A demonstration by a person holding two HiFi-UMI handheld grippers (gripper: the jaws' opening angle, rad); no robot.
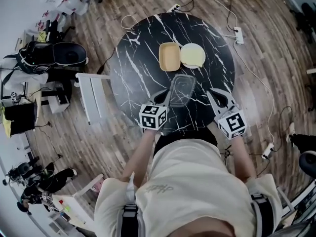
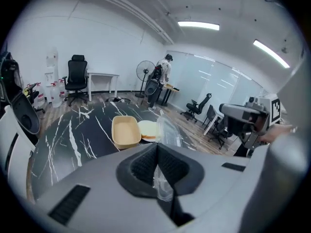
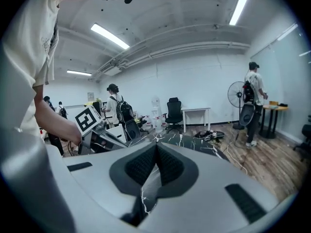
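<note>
A clear plastic container [image 1: 181, 89] hangs tilted over the near part of the round black marble table [image 1: 138, 58]. My left gripper [image 1: 165, 98] is shut on its near left edge; in the left gripper view the clear plastic [image 2: 164, 182] is pinched between the dark pads and rises beyond them. Past it on the table lie a tan rectangular tray [image 1: 169, 56] [image 2: 125, 131] and a cream round plate [image 1: 192, 55] [image 2: 148, 129], side by side. My right gripper [image 1: 213, 95] [image 3: 156, 154] hovers at the table's near right edge, shut on nothing, apart from the container.
A white rack [image 1: 91, 97] stands left of the table. Cables and a power strip [image 1: 238, 35] lie on the wood floor at the right. Bags [image 1: 54, 56] sit far left. A person [image 3: 255, 98] stands by a fan, near office chairs and desks.
</note>
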